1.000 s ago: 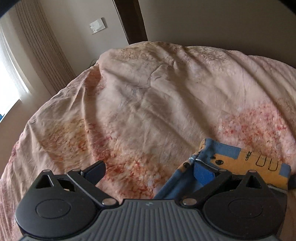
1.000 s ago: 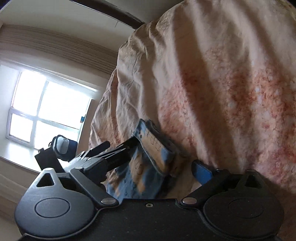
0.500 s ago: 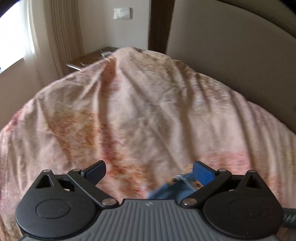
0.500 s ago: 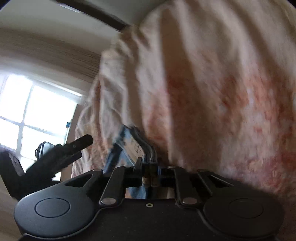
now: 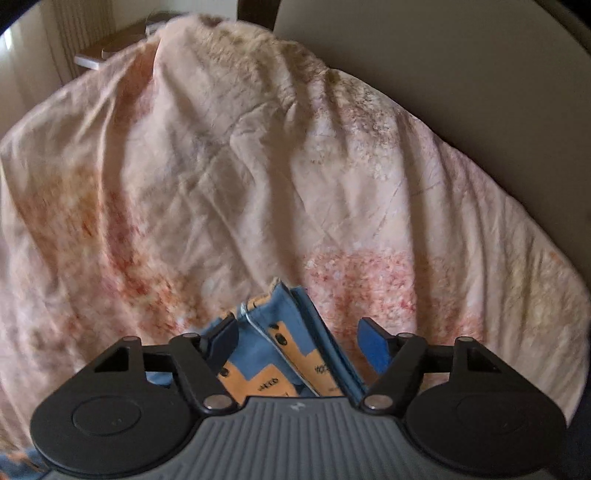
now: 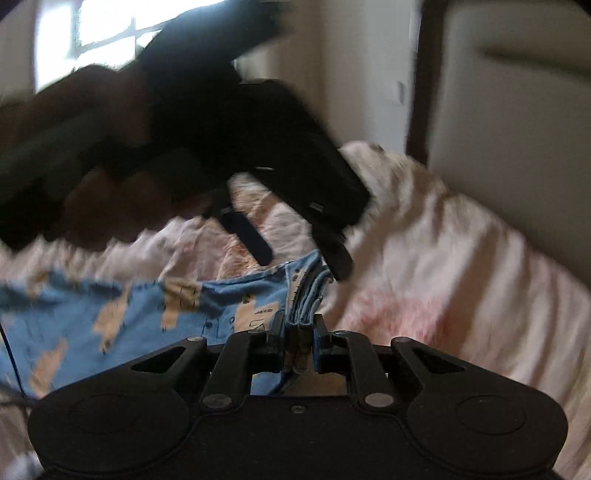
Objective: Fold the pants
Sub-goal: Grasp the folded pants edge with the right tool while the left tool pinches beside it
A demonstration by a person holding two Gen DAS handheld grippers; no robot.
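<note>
Blue pants (image 6: 110, 306) with an orange print lie spread over the pink flowered bedspread (image 6: 443, 258). My right gripper (image 6: 299, 332) is shut on a stack of their folded edges, lifted off the bed. In the left wrist view a raised fold of the pants (image 5: 280, 343) stands between the fingers of my left gripper (image 5: 297, 341), whose jaws are closing. The blue right pad (image 5: 373, 343) is still clear of the cloth. Seen from the right wrist, the left gripper (image 6: 304, 266) hangs over the same corner, held by a blurred hand (image 6: 110, 206).
A padded beige headboard (image 5: 443, 74) runs along the far side of the bed. A bedside table (image 5: 110, 51) stands at the far left corner, beside curtains. A bright window (image 6: 92, 26) and a wall switch (image 6: 400, 92) show behind the left gripper.
My right gripper shut on the pants' folded edge, then rolled and swung round towards the headboard. My left gripper rose and tipped downward, and its jaws narrowed around the pants' fold.
</note>
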